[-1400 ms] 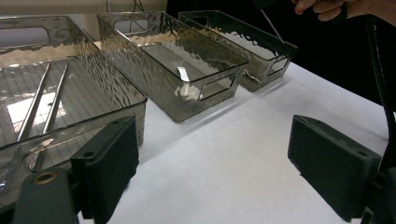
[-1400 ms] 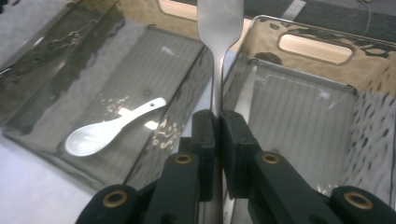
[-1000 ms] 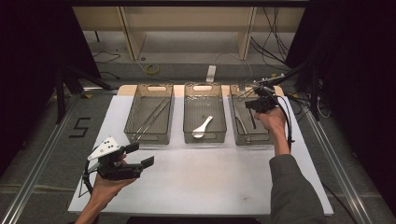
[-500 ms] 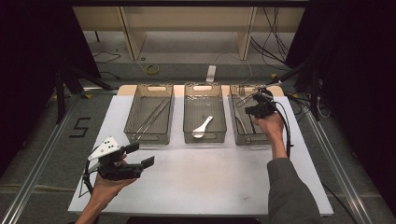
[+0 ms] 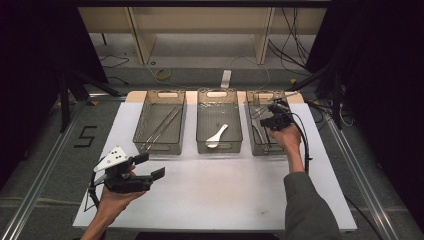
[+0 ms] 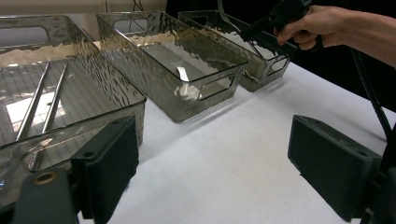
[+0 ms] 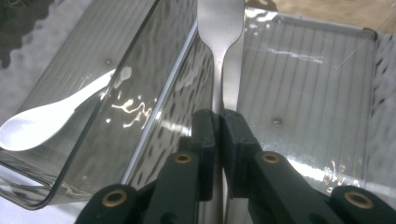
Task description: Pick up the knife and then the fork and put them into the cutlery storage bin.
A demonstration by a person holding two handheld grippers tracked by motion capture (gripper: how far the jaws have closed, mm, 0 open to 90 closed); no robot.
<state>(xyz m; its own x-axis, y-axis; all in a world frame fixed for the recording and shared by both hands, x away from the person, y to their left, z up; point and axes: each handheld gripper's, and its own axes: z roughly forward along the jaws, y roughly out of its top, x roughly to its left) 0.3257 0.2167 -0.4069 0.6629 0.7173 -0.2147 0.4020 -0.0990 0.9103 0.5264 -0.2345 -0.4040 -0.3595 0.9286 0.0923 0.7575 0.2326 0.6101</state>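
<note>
Across the white surface (image 5: 215,192) we see three smoky, ripple-walled plastic bins: the left bin (image 5: 161,125) at 11 o'clock holds thin metal rods, the middle bin (image 5: 218,125) at 12 a white spoon (image 5: 217,136), the right bin (image 5: 265,127) at 1. Over that last bin our right gripper (image 5: 274,121) is clamped narrowly on a flat, polished steel utensil handle (image 7: 219,56); what end it carries we cannot tell. We judge the placing should go low and level, handle along the ribbed floor, clear of the wall, before letting go. Our left gripper (image 5: 131,172) waits at 7 o'clock, jaws wide and empty.
</note>
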